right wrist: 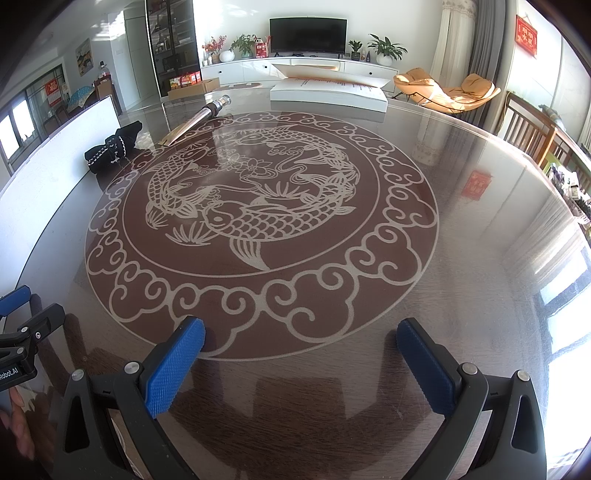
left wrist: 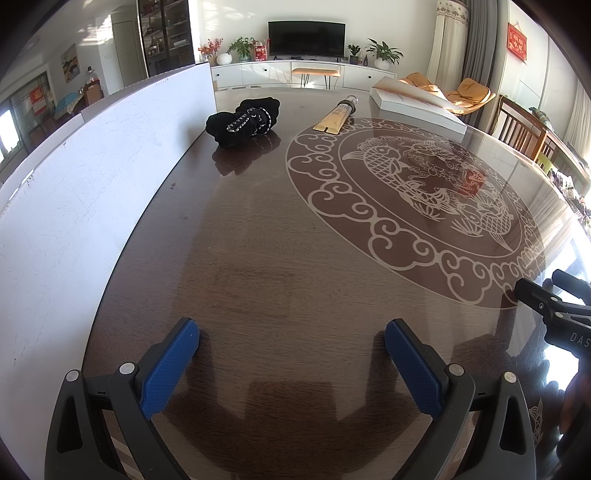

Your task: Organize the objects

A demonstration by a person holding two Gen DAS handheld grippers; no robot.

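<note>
In the left wrist view, the black body of the right claw (left wrist: 569, 325) at the right edge bears pale letters "DAS", cut off by the frame. In the right wrist view, the black body of the left claw (right wrist: 14, 369) at the left edge reads "Robot.AI", its first letter partly cut. Writing on the red wall hanging (right wrist: 526, 35), far right, is too small to read.

The print on the flat white cardboard box (right wrist: 328, 94) is too small to be read. The black right gripper (left wrist: 561, 314) is cut off by the left view's edge, its fingertips unseen.
</note>
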